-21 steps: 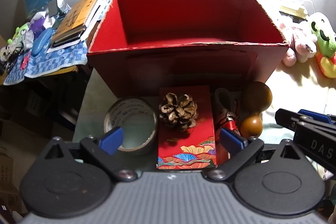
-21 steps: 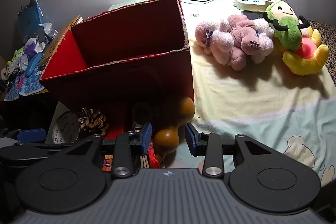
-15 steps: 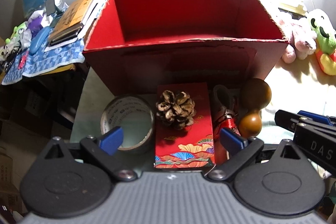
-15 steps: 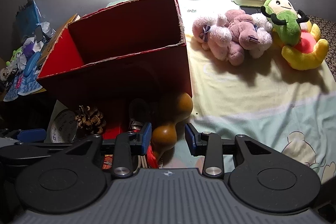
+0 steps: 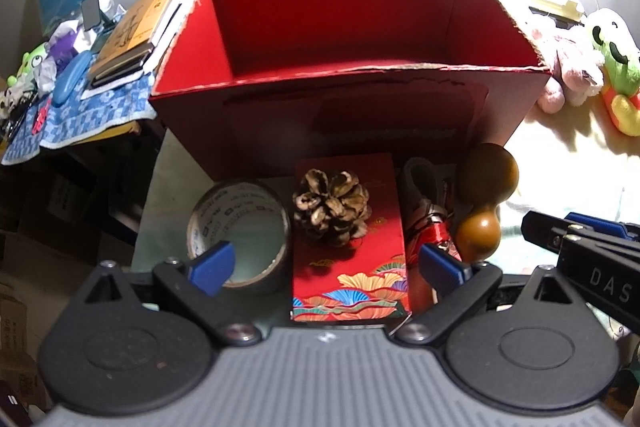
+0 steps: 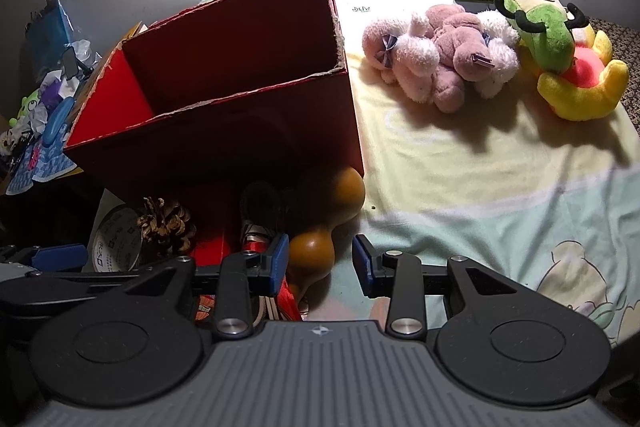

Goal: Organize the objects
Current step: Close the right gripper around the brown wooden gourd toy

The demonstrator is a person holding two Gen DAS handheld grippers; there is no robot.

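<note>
Left wrist view: our left gripper (image 5: 326, 265) is spread wide and empty over the brown pine cone (image 5: 331, 207) sitting loose on the flat red printed packet (image 5: 350, 239); closing low, we'd likely pinch the packet and roll the cone off.

Right wrist view: our right gripper (image 6: 320, 265) is half-open, unclenched, around the glossy brown wooden gourd (image 6: 326, 227) lying just before the open red cardboard box (image 6: 224, 115); an off-centre squeeze could squirt that smooth bulb out.

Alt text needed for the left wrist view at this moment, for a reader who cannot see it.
The open left gripper hovers over a pine cone lying on a flat red packet, with a tape roll to the left and a brown gourd to the right. Behind them stands an open, empty red box.
</note>
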